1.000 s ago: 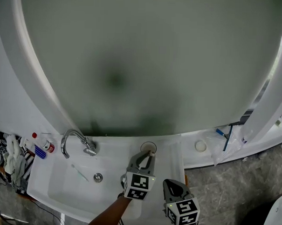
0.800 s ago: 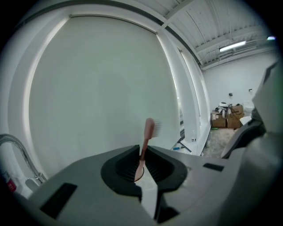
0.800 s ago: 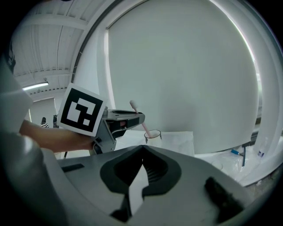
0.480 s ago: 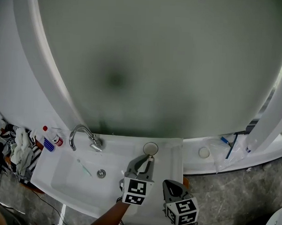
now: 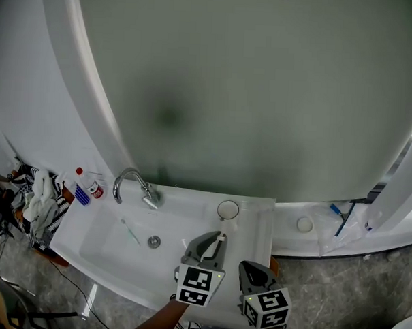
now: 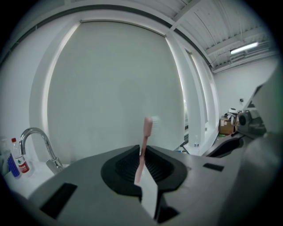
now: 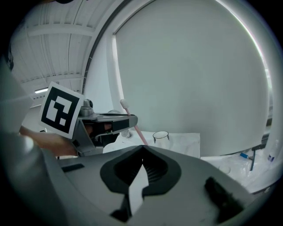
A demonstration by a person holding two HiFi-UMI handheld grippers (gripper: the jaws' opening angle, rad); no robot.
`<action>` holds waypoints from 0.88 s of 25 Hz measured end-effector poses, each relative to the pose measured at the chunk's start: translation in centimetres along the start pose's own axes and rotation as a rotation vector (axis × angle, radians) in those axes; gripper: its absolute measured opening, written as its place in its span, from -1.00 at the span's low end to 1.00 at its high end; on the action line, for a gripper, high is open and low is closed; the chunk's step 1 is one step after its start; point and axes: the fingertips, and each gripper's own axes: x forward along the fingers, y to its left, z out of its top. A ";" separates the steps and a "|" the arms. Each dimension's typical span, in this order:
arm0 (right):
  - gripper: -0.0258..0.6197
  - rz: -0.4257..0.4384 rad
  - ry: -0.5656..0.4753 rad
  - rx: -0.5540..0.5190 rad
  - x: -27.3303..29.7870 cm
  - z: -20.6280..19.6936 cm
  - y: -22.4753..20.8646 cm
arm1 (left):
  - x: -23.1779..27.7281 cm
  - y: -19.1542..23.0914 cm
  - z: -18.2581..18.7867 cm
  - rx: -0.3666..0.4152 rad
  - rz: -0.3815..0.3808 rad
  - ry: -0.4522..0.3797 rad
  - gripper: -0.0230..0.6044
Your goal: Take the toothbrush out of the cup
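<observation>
My left gripper [image 5: 218, 239] is shut on a pink toothbrush [image 6: 144, 134], which stands nearly upright between the jaws with its white bristle head [image 6: 153, 120] on top. The clear empty cup [image 5: 228, 210] stands on the sink's right rim, a little beyond the left gripper's tips. In the right gripper view the cup [image 7: 161, 135] is ahead, with the left gripper [image 7: 126, 120] and the toothbrush [image 7: 134, 124] to its left. My right gripper [image 5: 253, 270] hovers at the sink's front right corner, shut with nothing in it.
A white sink [image 5: 107, 248] holds a chrome faucet [image 5: 134, 183], a drain [image 5: 154, 242] and a thin green stick [image 5: 129, 231]. Small bottles [image 5: 88, 186] and a striped cloth [image 5: 41, 199] lie left. A round white disc [image 5: 304, 225] sits on the ledge at right.
The left gripper has drawn back from the cup and risen, carrying the toothbrush clear of it. The right gripper has barely moved. The head view has swung left.
</observation>
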 end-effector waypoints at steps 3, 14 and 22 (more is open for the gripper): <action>-0.89 0.017 -0.002 -0.009 -0.4 -0.2 0.6 | -1.3 -0.7 -0.9 -0.023 0.008 0.014 -0.78; -0.89 0.059 -0.009 -0.035 -2.1 -0.7 2.5 | -5.4 -3.1 -2.8 -0.083 0.044 0.038 -0.78; -0.89 0.067 -0.027 -0.043 -3.5 -1.2 3.2 | -7.6 -4.3 -4.2 -0.116 0.076 0.065 -0.78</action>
